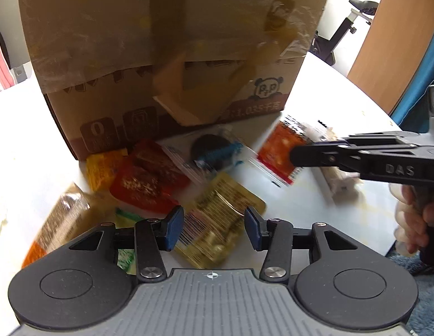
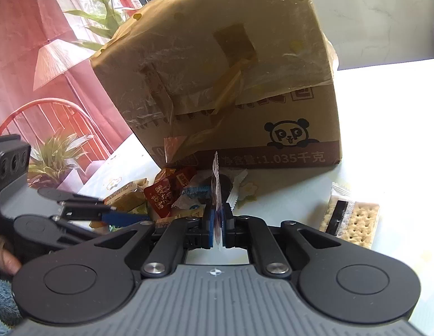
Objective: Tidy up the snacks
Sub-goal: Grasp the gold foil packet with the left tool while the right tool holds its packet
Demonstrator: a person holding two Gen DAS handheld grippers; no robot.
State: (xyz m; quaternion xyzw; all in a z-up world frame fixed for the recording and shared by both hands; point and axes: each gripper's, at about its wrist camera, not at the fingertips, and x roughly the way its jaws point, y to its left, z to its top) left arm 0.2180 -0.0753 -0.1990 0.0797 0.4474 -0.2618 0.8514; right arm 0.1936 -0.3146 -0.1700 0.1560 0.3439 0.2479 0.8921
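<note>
The right tongs [image 2: 216,231] are clenched on a thin orange-and-white sachet [image 1: 281,151], pinched edge-on between the blue pads; in the left wrist view that packet sits right of the snack pile, near the cardboard box [image 1: 172,56]. The left tongs [image 1: 214,228] are released, jaws apart above a yellow packet [image 1: 222,218] at the near edge of the pile, gripping nothing.

The main risk is the sachet slipping. Only a narrow strip of slick film appears held, so a quick swing could pull it free or tear the seal. The box's taped flap hangs over the front and the opening is not visible, so dropping the packet in may mean catching that flap or nudging the box across the white bench [image 1: 26,145].

The 2 tools are close together. If the left closes on the yellow packet while the right crosses, they could collide. The red packet [image 1: 149,179] overlaps its neighbours, so a low grab might drag several snacks toward the bench edge. The cracker pack [image 2: 354,224] lies apart on the right.
</note>
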